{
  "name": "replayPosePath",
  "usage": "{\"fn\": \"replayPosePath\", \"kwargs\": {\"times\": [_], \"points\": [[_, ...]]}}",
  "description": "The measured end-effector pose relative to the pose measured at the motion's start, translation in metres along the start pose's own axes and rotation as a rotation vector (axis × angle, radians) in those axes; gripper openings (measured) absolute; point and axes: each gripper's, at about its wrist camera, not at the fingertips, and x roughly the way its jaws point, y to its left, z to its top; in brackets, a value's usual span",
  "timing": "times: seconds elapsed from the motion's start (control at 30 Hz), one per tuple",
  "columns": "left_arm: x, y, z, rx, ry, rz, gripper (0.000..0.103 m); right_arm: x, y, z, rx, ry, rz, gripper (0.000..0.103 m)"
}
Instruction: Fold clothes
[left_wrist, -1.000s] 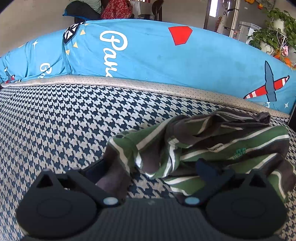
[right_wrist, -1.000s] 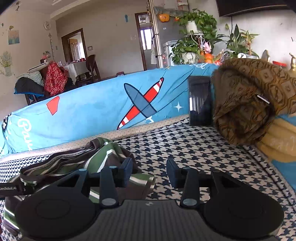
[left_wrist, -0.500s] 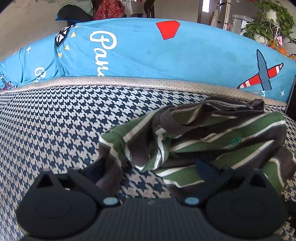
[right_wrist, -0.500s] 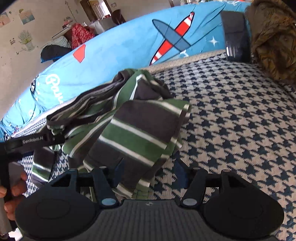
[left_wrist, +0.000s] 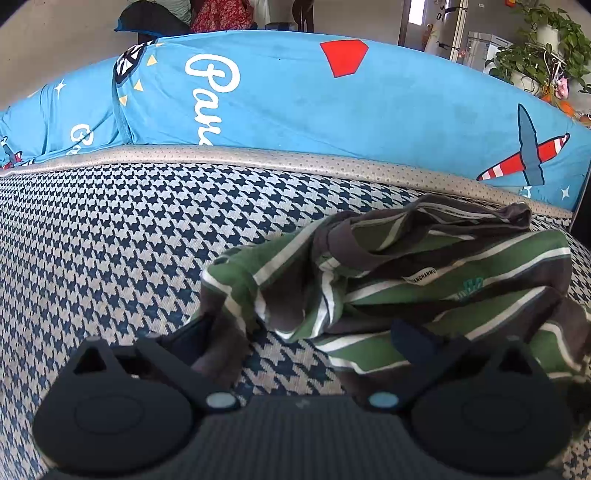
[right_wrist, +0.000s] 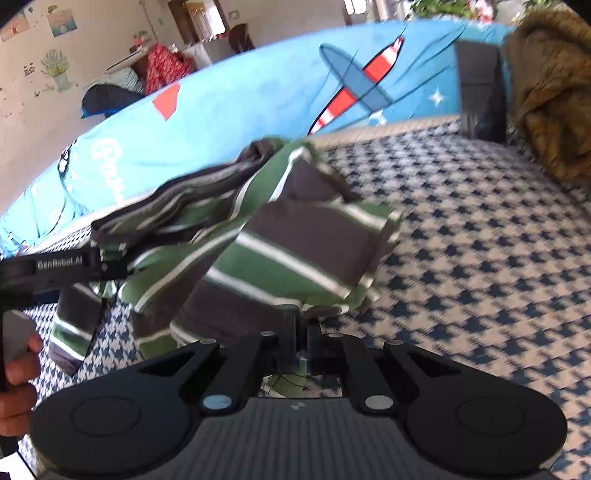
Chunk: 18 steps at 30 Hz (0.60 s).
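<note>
Folding has barely been started. The shirt (left_wrist: 424, 280) (green, grey and white stripes) is still bunched in a loose heap on the houndstooth cushion (left_wrist: 110, 240), with no flat panel and no clean crease to be seen.

In the right wrist view, the right gripper (right_wrist: 302, 341) has just been closed; its fingers (right_wrist: 290, 332) are pressed together on the near hem of the shirt, a sliver of cloth being pinched between them, and the rest of the garment lies just beyond the fingertips and off to their left side.

In the left wrist view, the left gripper (left_wrist: 299, 332) is held with its fingers (left_wrist: 413, 338) spread wide. A grey fold of the shirt rests against the inner side of the left finger, the right finger sits over the striped body, and bare cushion shows in the gap between them; nothing is gripped there.

So one edge has been secured at most. By this reading, a second hold, the spreading of the shirt flat, and every fold are still to be done.
</note>
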Motion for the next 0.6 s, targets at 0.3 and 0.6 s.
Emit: {"fn": "replayPosePath", "kwargs": {"times": [0.3, 0.6], "points": [[-0.018, 0.005, -0.023, 0.007, 0.018, 0.016, 0.103, -0.038, -0.038, 0.015, 0.032, -0.113, -0.287, 0.007], [-0.031, 0.02, -0.041, -0.049, 0.061, -0.008, 0.103, -0.052, 0.004, 0.001, -0.074, -0.124, -0.063, 0.014]]}}
